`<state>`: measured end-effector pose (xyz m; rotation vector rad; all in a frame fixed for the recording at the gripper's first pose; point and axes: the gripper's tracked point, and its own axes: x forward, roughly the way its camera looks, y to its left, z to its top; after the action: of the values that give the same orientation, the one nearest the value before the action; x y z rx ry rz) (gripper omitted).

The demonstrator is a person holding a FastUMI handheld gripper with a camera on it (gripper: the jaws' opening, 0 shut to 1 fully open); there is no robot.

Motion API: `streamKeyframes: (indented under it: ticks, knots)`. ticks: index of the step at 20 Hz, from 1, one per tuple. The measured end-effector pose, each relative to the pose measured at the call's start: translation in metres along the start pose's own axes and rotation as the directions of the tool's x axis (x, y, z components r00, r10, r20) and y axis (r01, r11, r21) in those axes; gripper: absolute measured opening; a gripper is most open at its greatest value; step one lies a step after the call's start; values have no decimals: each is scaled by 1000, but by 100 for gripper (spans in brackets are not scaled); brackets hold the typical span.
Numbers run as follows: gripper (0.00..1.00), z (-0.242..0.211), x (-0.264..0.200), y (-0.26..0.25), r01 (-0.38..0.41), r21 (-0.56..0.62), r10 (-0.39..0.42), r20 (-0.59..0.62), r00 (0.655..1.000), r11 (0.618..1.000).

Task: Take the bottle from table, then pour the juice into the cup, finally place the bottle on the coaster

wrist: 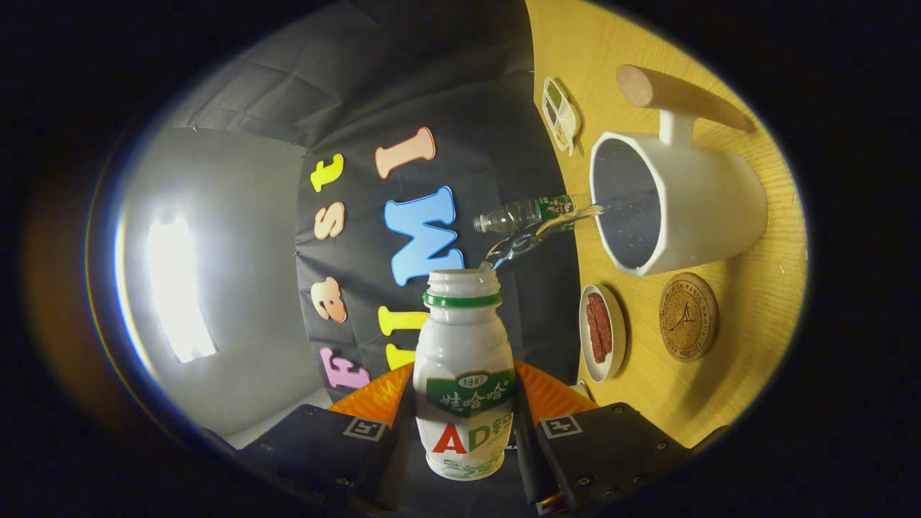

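The small white bottle (464,374) sits clamped between both fingers of the gripper (464,424), tipped so a clear stream (536,234) runs from its open mouth into the white cup (673,201) on the table (748,316). Just beside the cup lies the cork coaster (688,316), with a dish of reddish food (601,332) towards the table's edge

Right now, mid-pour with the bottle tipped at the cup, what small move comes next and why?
Probably hold the tilt steady. The tool is shut on the white plastic juice bottle, and a clear stream arcs from its mouth into the white cup. The round cork coaster beside the cup waits.
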<state>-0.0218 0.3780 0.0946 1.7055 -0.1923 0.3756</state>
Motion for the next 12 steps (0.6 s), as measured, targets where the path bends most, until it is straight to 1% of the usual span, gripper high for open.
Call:
streamKeyframes:
  ticks: [12]
  knots:
    - [63,-6,4,1,-20,35,20,11,1000,999]
